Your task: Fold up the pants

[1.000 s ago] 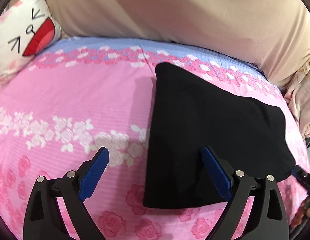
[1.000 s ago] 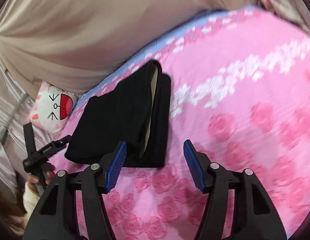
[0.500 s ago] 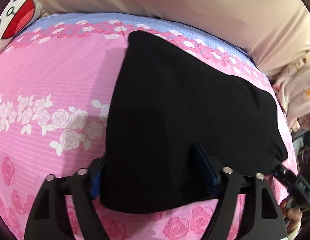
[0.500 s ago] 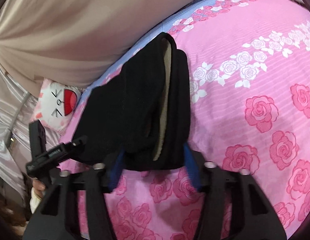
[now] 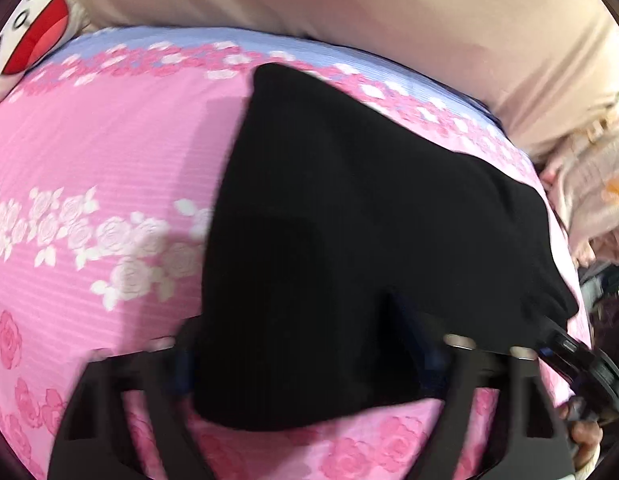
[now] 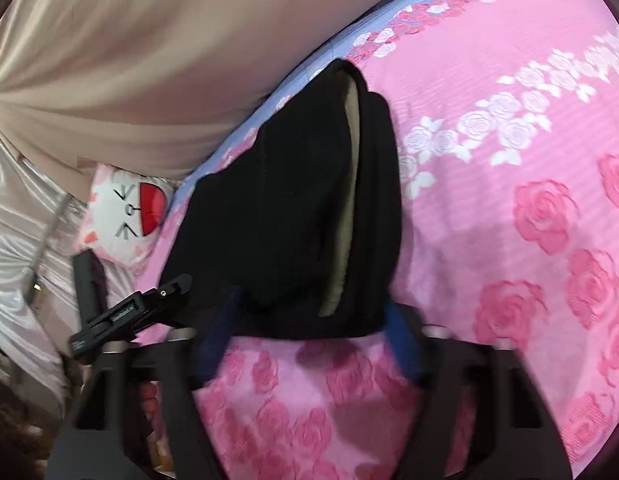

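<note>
Two grippers grasp one pair of folded black pants [image 5: 349, 240]. Left gripper [image 5: 305, 364], lower centre of the left wrist view: jaws, having just been closing, clench the near corner of the cloth, which fills the gap between them and spreads toward the upper right. Right gripper [image 6: 309, 336], lower centre of the right wrist view: jaws clamp the pants' [image 6: 293, 216] near edge, beige lining showing. Beneath lies a pink rose-print bedsheet [image 6: 529, 200]; a cat-face pillow [image 6: 125, 216] sits at left.

Black pants [image 5: 349, 240] on pink rose-patterned bedsheet [image 5: 89, 168]; beige curtain [image 5: 349, 8]
</note>
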Demonstrator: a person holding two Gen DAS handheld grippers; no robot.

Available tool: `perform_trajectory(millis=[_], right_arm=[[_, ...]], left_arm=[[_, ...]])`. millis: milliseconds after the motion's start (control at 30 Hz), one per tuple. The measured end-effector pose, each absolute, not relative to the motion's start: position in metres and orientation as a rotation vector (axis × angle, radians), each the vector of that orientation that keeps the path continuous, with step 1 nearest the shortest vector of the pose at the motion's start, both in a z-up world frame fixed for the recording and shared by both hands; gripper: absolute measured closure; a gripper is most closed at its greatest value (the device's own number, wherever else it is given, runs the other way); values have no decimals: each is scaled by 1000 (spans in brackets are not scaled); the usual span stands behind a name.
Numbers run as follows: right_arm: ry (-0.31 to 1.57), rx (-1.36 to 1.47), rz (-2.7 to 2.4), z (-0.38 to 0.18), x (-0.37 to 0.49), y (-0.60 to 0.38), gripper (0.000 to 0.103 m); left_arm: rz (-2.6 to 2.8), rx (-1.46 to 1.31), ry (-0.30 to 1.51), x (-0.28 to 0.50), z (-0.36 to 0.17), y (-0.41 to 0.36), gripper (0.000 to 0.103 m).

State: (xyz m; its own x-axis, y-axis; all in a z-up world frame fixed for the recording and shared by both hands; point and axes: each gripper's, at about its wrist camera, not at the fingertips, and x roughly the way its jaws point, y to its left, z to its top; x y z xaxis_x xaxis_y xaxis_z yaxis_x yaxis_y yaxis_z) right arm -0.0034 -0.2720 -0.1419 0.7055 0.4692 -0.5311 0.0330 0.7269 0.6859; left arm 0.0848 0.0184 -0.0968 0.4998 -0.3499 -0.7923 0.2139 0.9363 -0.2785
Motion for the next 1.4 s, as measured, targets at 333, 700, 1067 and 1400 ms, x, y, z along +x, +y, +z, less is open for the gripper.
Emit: perform_trajectory(millis=[333,700,1067,1400], right_arm=[[769,720,371,-123,-45,-285,68],[544,418,173,-46,-70,-292,55],[703,356,163,-102,42,-272,103],[683,561,-10,-101,-54,-355,93]], left_arm=[[-451,-71,990,31,-57,18,68],[-143,71,711,5,-7,47,20],[-126,177,822,56,-88,-6,16],[-162,38,829,48,-58,38,16]])
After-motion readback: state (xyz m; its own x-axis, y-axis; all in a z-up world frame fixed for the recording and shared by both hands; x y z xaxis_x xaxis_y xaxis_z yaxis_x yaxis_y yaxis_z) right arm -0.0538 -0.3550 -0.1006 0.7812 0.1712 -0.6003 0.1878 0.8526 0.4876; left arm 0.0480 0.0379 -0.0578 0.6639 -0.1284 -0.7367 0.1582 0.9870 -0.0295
